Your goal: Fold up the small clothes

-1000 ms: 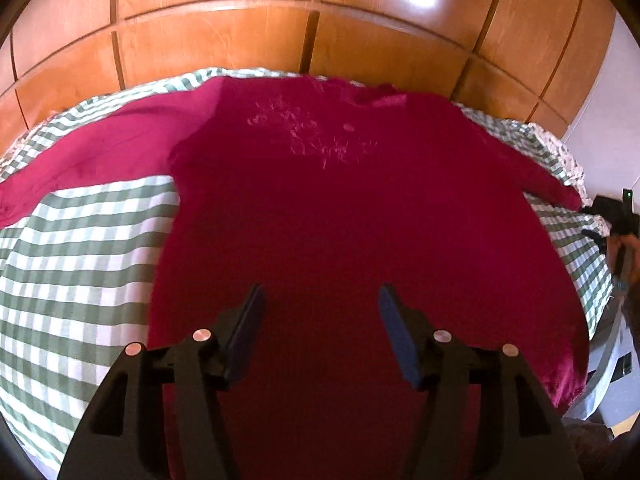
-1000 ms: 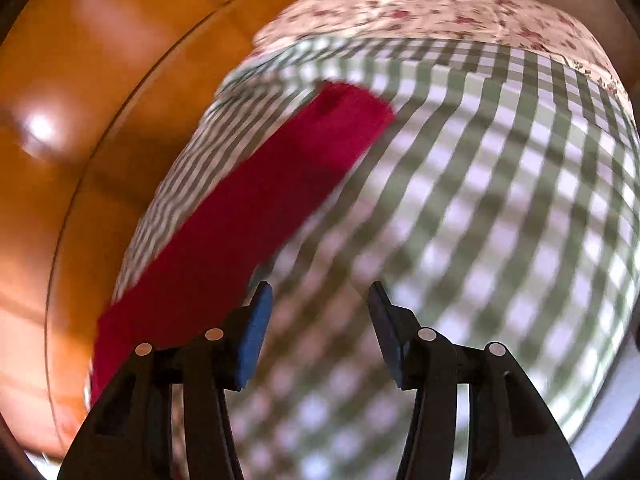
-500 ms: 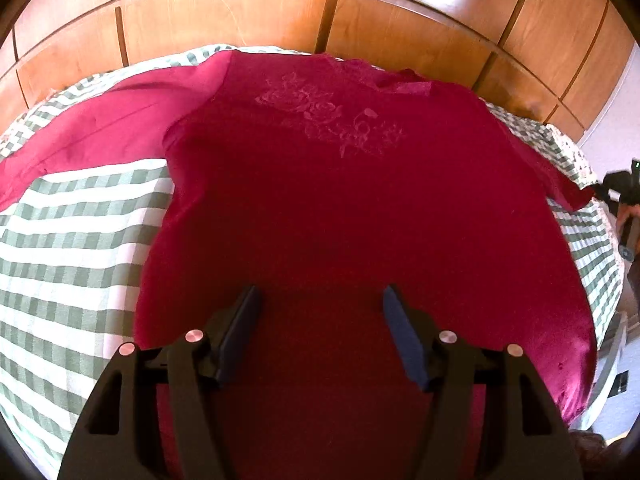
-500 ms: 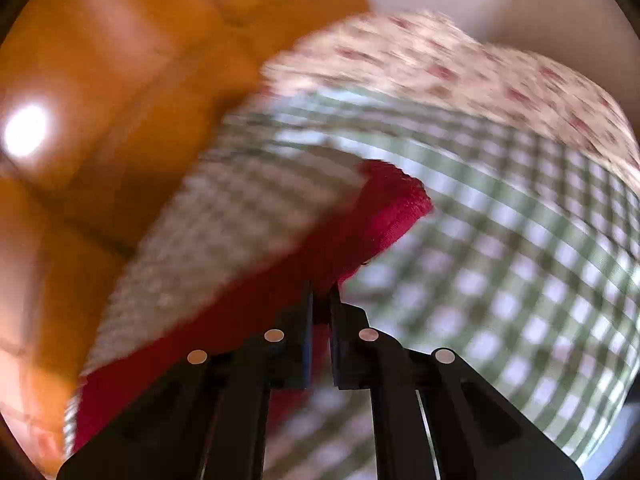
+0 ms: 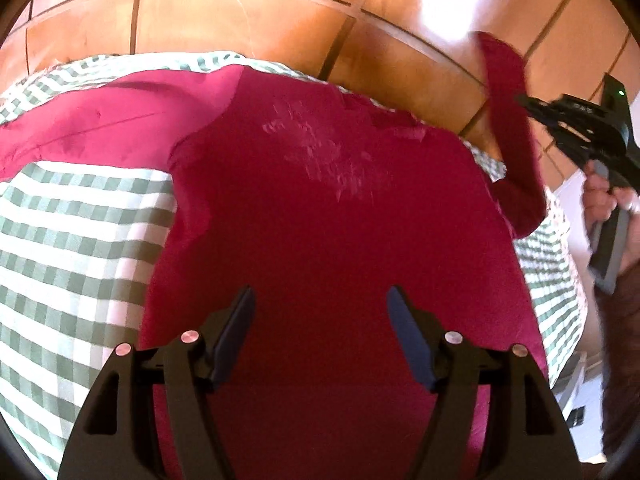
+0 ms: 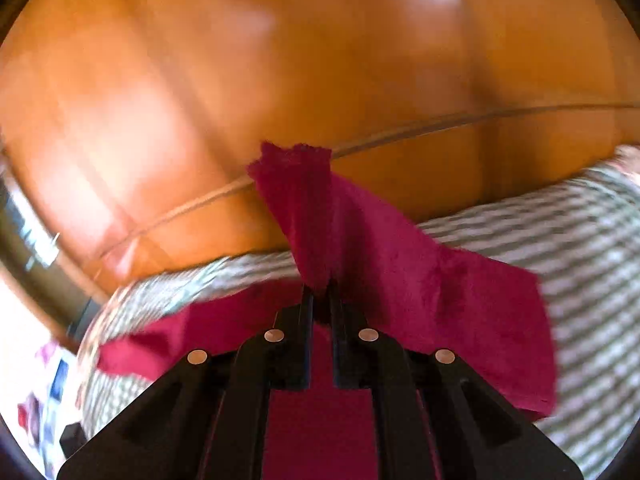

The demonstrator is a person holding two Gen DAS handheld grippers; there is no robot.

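Observation:
A dark red long-sleeved top (image 5: 320,208) lies spread flat on the green-and-white checked bed cover (image 5: 72,240), with its left sleeve (image 5: 100,124) stretched out to the side. My left gripper (image 5: 320,296) hovers over the top's lower half. Its jaws are opening and nothing is between them. My right gripper (image 6: 320,292) is shut on the right sleeve (image 6: 304,216), whose cuff sticks up past the fingertips. The left wrist view shows that sleeve (image 5: 512,128) lifted off the bed, pinched in the right gripper (image 5: 532,106), which a hand (image 5: 604,196) holds.
A glossy wooden panelled headboard (image 5: 248,16) rises right behind the bed. The bed's right edge (image 5: 560,280) lies close to the top's side. The checked cover (image 6: 560,232) stretches to the right under the raised sleeve. The right wrist view is motion-blurred.
My right gripper shut on the end of the right sleeve, then swung up and across with it, rolling as it went. The left gripper shifted slightly and its jaws widened.

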